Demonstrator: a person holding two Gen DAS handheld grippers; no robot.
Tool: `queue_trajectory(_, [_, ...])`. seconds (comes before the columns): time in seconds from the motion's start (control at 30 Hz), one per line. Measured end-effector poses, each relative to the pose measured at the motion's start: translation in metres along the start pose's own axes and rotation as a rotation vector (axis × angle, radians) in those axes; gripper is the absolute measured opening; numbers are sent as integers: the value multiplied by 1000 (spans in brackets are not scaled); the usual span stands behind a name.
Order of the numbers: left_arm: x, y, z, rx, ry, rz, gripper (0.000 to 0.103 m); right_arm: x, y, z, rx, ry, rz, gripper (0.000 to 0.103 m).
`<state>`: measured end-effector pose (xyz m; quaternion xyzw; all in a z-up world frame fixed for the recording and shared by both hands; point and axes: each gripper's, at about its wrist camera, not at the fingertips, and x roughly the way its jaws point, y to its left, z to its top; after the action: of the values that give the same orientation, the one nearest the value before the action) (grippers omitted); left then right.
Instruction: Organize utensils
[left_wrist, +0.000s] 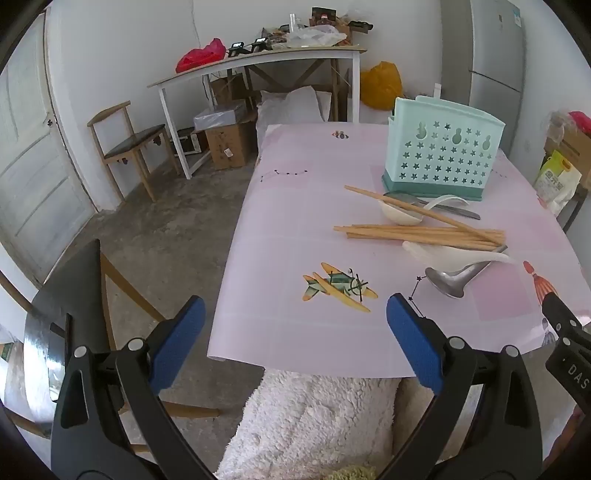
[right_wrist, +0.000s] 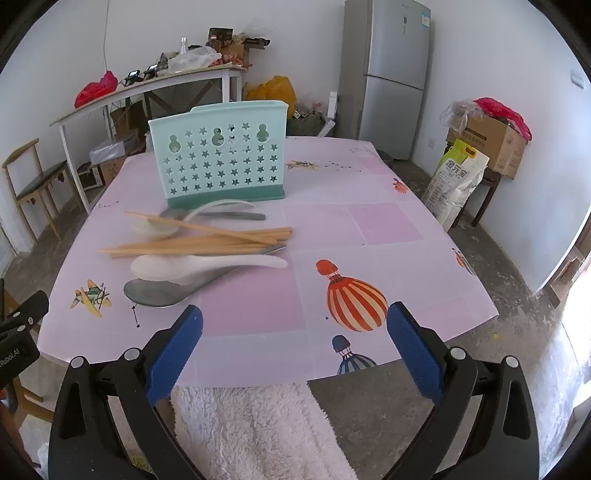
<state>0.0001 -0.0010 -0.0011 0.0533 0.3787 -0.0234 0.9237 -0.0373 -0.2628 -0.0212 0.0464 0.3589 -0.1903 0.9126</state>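
Both grippers, left (left_wrist: 295, 317) and right (right_wrist: 294, 325), fingers spread wide, empty, at near desk (right_wrist: 369, 221) edge. Chopsticks (right_wrist: 207, 240) and spoons (right_wrist: 184, 266) piled left-centre, just before holder (right_wrist: 221, 155)

Utensil holder (right_wrist: 218, 155) sits at the back of the table (right_wrist: 369, 229), chopsticks (right_wrist: 207, 240) and spoons (right_wrist: 192, 266) piled right in front.

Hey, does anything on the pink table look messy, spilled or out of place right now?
Yes. The utensils lie in a loose heap in front of the teal holder rather than in it: wooden chopsticks cross over a white spoon, with another white spoon and a metal spoon overlapping. Nothing looks spilled or broken.
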Motion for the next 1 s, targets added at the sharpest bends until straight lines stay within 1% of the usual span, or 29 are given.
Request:
queue_trajectory(0.17, [1, -2, -1, 18, 9, -3, 95, 2, 0, -1, 1, 4, -1, 97])
queue_trajectory(0.2, [2, -2, 1, 9, 5, 6, 95, 2, 0, -1, 2, 3, -1, 97])
queue_trajectory(0.4, [3, -8, -2, -11, -6, -1, 95, -1, 2, 3, -1, 4, -5, 97])
queue_trajectory(0.47, [-2, 2, 0, -18, -16, -5, 95, -1, 2, 4, 0, 5, -5, 97])
queue_trajectory(0.57, [-4, 1, -1, -14, -26, 0, 95, -1, 3, 2, -5, 0, -6, 97])
queue_trajectory(1.0, [-2, 3, -2, -17, -10, 2, 95, -1, 3, 2, -8, -2, -4, 97])
